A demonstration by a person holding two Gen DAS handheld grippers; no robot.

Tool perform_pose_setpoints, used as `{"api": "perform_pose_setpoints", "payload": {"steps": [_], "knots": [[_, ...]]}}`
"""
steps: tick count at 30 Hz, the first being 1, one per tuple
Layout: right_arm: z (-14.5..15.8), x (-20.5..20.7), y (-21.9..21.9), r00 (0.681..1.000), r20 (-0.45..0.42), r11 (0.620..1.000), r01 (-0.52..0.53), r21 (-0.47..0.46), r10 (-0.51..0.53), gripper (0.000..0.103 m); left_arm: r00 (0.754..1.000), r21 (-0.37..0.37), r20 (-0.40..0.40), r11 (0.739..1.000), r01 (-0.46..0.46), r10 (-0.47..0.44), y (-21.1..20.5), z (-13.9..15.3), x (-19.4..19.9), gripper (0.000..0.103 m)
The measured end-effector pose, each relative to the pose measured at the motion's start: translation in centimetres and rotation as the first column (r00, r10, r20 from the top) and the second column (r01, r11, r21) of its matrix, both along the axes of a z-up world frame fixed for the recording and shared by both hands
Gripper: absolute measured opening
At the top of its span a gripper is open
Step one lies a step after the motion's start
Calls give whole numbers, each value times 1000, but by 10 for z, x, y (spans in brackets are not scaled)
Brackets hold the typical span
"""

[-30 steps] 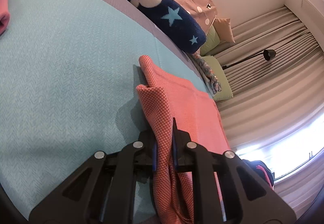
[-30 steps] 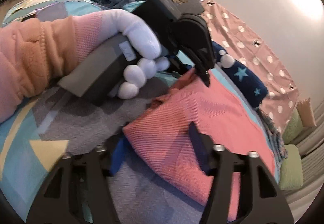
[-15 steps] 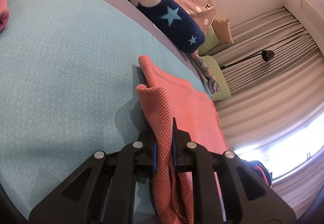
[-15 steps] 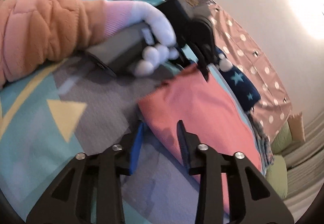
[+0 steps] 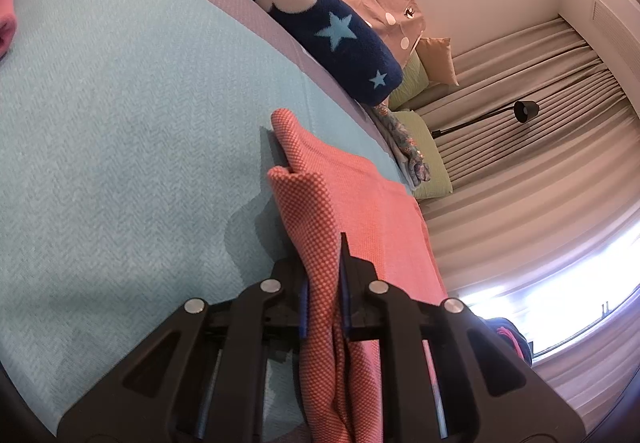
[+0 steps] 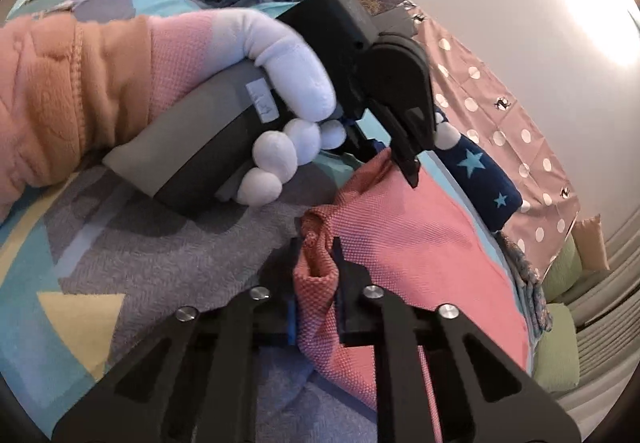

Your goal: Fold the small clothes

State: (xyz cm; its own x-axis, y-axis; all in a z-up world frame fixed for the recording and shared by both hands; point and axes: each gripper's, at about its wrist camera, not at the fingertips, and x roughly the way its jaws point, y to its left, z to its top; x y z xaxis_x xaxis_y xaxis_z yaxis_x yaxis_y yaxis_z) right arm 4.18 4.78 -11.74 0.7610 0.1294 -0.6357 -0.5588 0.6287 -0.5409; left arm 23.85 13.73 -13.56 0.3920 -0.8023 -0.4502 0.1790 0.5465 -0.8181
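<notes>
Coral garment (image 5: 360, 203) lies on the bed's teal blanket (image 5: 120, 123) in the left wrist view, its bunched edge clamped in the left gripper (image 5: 323, 283). Right wrist view: right gripper (image 6: 316, 275) is closing, pads pressing a garment corner; gloved left hand (image 6: 280, 115) grips the other tool.

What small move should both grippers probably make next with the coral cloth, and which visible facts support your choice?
Probably lift both corners together and carry them across to start a fold. The left gripper is shut on one bunched corner of the coral cloth; the right gripper is closing with another corner pinched between its jaws. The rest lies flat on the bedspread.
</notes>
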Motion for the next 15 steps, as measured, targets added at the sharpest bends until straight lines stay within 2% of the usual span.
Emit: {"api": "perform_pose_setpoints", "payload": {"steps": [3, 6, 11, 15], "knots": [[18, 8, -16, 997, -65, 990, 40, 138, -31, 10, 999, 19, 16, 999, -28, 28, 0, 5, -4, 11], [38, 17, -35, 991, -123, 955, 91, 281, -58, 10, 998, 9, 19, 998, -58, 57, -1, 11, -4, 11], [61, 17, -59, 991, -107, 919, 111, 378, -76, 10, 997, 37, 40, 997, -66, 65, -17, 39, -2, 11], [78, 19, -89, 990, -107, 879, 135, 458, -96, 10, 995, 112, 95, 992, -51, 40, -45, 76, -2, 11]]}}
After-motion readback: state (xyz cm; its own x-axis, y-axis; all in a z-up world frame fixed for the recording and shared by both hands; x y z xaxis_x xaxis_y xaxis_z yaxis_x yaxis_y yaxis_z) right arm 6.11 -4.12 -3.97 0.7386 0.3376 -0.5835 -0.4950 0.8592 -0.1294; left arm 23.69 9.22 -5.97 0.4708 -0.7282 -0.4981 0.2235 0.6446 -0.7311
